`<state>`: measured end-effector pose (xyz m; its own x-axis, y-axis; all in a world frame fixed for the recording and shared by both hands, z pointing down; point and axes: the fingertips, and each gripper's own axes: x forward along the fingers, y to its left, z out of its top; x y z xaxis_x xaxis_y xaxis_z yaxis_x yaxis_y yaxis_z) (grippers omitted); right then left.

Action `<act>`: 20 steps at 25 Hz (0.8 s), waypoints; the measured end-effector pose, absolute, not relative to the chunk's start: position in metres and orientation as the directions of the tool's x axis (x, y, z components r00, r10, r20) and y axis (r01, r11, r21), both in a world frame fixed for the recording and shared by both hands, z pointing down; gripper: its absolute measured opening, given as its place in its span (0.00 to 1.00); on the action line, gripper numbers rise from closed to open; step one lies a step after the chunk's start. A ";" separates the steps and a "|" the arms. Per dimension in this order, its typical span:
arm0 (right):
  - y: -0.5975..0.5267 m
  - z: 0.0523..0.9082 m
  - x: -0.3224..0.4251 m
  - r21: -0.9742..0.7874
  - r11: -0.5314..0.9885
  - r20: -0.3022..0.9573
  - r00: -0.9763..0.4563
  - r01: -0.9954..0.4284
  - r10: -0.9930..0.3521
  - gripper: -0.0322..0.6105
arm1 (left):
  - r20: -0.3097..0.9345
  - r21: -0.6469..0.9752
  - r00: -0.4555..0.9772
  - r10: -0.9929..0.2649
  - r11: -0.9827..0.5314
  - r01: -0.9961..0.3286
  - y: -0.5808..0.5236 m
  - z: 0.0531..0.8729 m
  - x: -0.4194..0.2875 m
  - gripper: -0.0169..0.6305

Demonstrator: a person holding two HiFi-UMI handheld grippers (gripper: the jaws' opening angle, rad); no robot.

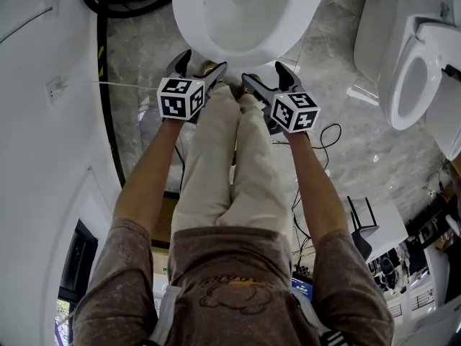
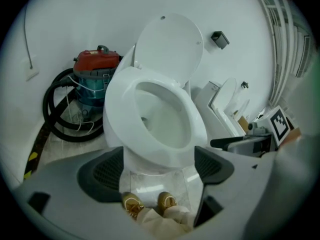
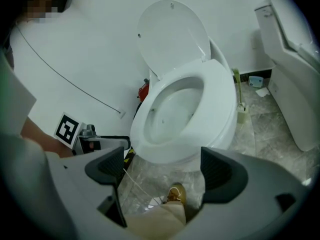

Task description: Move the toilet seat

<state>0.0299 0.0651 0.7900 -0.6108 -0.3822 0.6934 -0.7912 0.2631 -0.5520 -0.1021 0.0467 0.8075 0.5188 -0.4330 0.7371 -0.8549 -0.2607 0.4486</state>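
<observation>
A white toilet (image 1: 238,20) stands in front of me on the marble floor. Its seat ring (image 3: 220,99) lies flat on the bowl, and the lid (image 3: 170,34) stands raised against the wall. The seat (image 2: 115,119) and lid (image 2: 167,44) also show in the left gripper view. My left gripper (image 1: 200,67) hovers just short of the bowl's front rim, open and empty. My right gripper (image 1: 268,78) hangs beside it, also open with nothing between its jaws. In both gripper views, the left gripper (image 2: 157,168) and the right gripper (image 3: 165,170) frame the bowl's front edge without touching it.
A red and teal vacuum cleaner (image 2: 95,69) with a coiled black hose (image 2: 55,114) sits left of the toilet by the wall. A second toilet (image 1: 414,71) stands at the right. A cable (image 1: 328,132) trails on the floor. My shoes (image 2: 150,204) are close to the bowl's base.
</observation>
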 end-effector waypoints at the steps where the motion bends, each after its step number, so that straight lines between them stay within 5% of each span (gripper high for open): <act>1: 0.066 0.793 0.028 -0.554 0.265 0.695 -0.614 -0.789 -0.374 0.78 | 0.741 0.450 0.516 -0.429 -0.253 -0.856 0.046 0.811 -0.103 0.70; 20: 0.065 0.815 0.032 -0.547 0.178 0.723 -0.569 -0.818 -0.392 0.78 | 0.737 0.498 0.549 -0.394 -0.232 -0.836 0.043 0.821 -0.097 0.70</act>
